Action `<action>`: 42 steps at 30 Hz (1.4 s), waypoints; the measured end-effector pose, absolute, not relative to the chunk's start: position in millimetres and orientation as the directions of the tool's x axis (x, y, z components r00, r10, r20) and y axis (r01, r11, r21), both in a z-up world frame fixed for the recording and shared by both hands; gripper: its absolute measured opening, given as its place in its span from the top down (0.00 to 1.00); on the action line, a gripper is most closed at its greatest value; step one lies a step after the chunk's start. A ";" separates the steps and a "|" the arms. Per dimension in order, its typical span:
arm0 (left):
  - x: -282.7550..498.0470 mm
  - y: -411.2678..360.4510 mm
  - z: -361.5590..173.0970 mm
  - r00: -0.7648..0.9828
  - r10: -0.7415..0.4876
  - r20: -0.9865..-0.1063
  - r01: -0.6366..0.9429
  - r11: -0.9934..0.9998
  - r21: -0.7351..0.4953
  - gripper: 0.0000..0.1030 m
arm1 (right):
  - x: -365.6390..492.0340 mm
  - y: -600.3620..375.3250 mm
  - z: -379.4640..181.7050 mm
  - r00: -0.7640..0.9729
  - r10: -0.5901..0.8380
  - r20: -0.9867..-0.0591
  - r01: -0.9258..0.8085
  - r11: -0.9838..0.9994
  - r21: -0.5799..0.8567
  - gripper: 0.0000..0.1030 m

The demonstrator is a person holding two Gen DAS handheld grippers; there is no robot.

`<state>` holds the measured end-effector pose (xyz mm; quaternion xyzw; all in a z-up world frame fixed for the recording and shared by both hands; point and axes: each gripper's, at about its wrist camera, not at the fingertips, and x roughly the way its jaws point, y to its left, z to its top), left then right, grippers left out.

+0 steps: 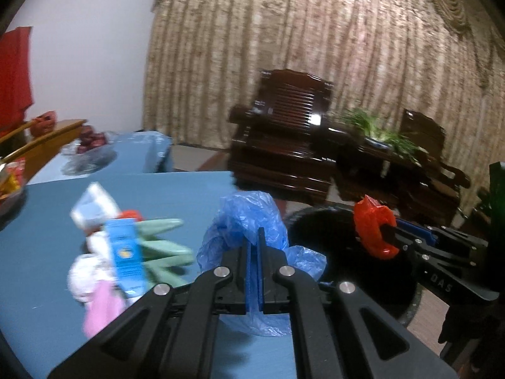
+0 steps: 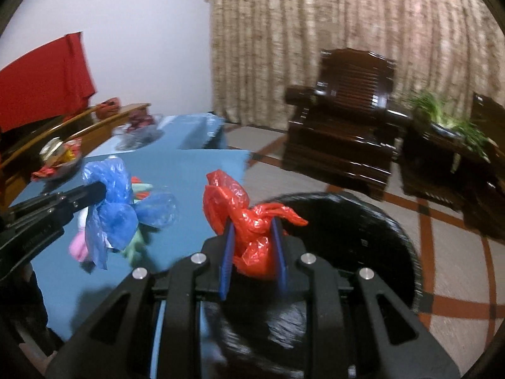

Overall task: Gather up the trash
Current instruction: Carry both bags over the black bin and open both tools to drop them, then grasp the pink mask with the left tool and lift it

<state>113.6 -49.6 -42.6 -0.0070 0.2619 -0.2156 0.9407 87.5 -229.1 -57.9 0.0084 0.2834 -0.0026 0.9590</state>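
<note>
Black left gripper, blue pads, silver screws.

Two grippers are in view: the left gripper and the right gripper. Two crumpled plastic bags show, one blue bag and one red bag. One black trash bin stands near on the right. Two blue tables show, a near table and a far table. Two dark wooden armchairs stand far right, one armchair and a second armchair; between them is one green plant. One heap of mixed litter lies on the left; its pieces are too blurred to count.
</note>
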 end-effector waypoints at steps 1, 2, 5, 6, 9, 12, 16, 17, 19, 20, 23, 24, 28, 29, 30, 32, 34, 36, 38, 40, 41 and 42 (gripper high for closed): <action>114.4 -57.1 -44.1 0.763 -0.420 -0.492 0.415 0.901 -0.126 0.97 | 86.8 -235.0 -59.3 0.838 -0.014 -0.545 0.025 1.000 0.013 0.79; 115.7 -66.5 -45.7 0.754 -0.433 -0.494 0.431 0.894 -0.126 0.97 | 84.6 -244.6 -62.0 0.835 -0.032 -0.549 0.045 0.999 0.010 0.79; 121.3 -95.4 -51.8 0.723 -0.476 -0.501 0.481 0.867 -0.129 0.97 | 80.5 -268.3 -71.9 0.824 -0.073 -0.562 0.093 0.996 0.007 0.79; 123.1 -102.0 -53.3 0.716 -0.483 -0.504 0.492 0.861 -0.128 0.97 | 79.9 -274.5 -75.1 0.820 -0.085 -0.566 0.107 0.994 0.006 0.79; 128.9 -123.5 -59.4 0.686 -0.515 -0.514 0.527 0.839 -0.136 0.97 | 81.0 -286.7 -83.6 0.805 -0.111 -0.583 0.140 0.990 0.005 0.78; 134.4 -142.7 -68.0 0.655 -0.539 -0.530 0.553 0.820 -0.149 0.97 | 80.1 -298.2 -94.9 0.787 -0.133 -0.602 0.167 0.986 0.001 0.78; 142.0 -155.5 -77.0 0.615 -0.566 -0.549 0.578 0.797 -0.174 0.96 | 79.7 -307.2 -106.7 0.768 -0.159 -0.620 0.197 0.980 -0.007 0.74; 144.1 -158.2 -78.4 0.608 -0.571 -0.552 0.581 0.794 -0.181 0.95 | 81.3 -309.6 -108.5 0.763 -0.165 -0.625 0.203 0.979 -0.010 0.73; 147.9 -158.0 -81.3 0.597 -0.577 -0.558 0.582 0.790 -0.195 0.82 | 80.6 -314.0 -111.1 0.756 -0.180 -0.629 0.219 0.976 -0.015 0.57; 148.9 -157.2 -81.8 0.595 -0.579 -0.558 0.579 0.790 -0.203 0.76 | 79.4 -315.4 -112.2 0.757 -0.188 -0.626 0.229 0.973 -0.016 0.52; 149.0 -150.5 -80.8 0.607 -0.577 -0.547 0.570 0.795 -0.207 0.54 | 77.3 -316.7 -109.9 0.762 -0.212 -0.612 0.248 0.968 -0.027 0.34; 149.1 -146.7 -80.1 0.612 -0.573 -0.544 0.565 0.799 -0.207 0.51 | 76.8 -316.7 -109.5 0.764 -0.220 -0.606 0.254 0.967 -0.030 0.25; 146.6 -132.0 -74.3 0.652 -0.538 -0.534 0.537 0.825 -0.176 0.39 | 73.3 -312.5 -102.8 0.785 -0.226 -0.576 0.262 0.965 -0.023 0.08; 145.4 -126.8 -72.7 0.666 -0.527 -0.528 0.528 0.833 -0.165 0.36 | 72.3 -310.3 -100.4 0.793 -0.219 -0.568 0.259 0.966 -0.012 0.07; 143.2 -119.9 -70.4 0.685 -0.510 -0.520 0.515 0.844 -0.149 0.31 | 72.4 -308.7 -97.2 0.801 -0.206 -0.562 0.251 0.968 0.002 0.06; 136.9 -103.2 -66.3 0.723 -0.471 -0.506 0.486 0.867 -0.111 0.25 | 73.8 -302.0 -91.6 0.812 -0.188 -0.553 0.236 0.972 0.016 0.05; 130.5 -88.9 -64.4 0.751 -0.434 -0.498 0.454 0.887 -0.088 0.18 | 75.8 -292.6 -87.5 0.822 -0.166 -0.544 0.215 0.976 0.026 0.05; 123.7 -67.8 -63.0 0.778 -0.384 -0.498 0.406 0.911 -0.068 0.16 | 79.3 -277.2 -83.6 0.831 -0.143 -0.538 0.190 0.981 0.032 0.05; 118.7 -48.5 -62.8 0.801 -0.336 -0.496 0.360 0.931 -0.050 0.12 | 83.0 -262.1 -82.0 0.837 -0.107 -0.537 0.156 0.987 0.046 0.05; 112.5 -29.1 -63.2 0.823 -0.281 -0.493 0.308 0.951 -0.027 0.09 | 87.6 -247.3 -81.8 0.840 -0.074 -0.538 0.123 0.991 0.055 0.05; 110.1 -17.1 -64.0 0.832 -0.249 -0.496 0.275 0.961 -0.020 0.09 | 89.4 -241.0 -82.5 0.840 -0.060 -0.540 0.109 0.992 0.059 0.05; 109.4 -5.2 -65.0 0.837 -0.222 -0.500 0.246 0.969 -0.019 0.09 | 92.1 -232.6 -83.2 0.839 -0.041 -0.542 0.089 0.994 0.063 0.05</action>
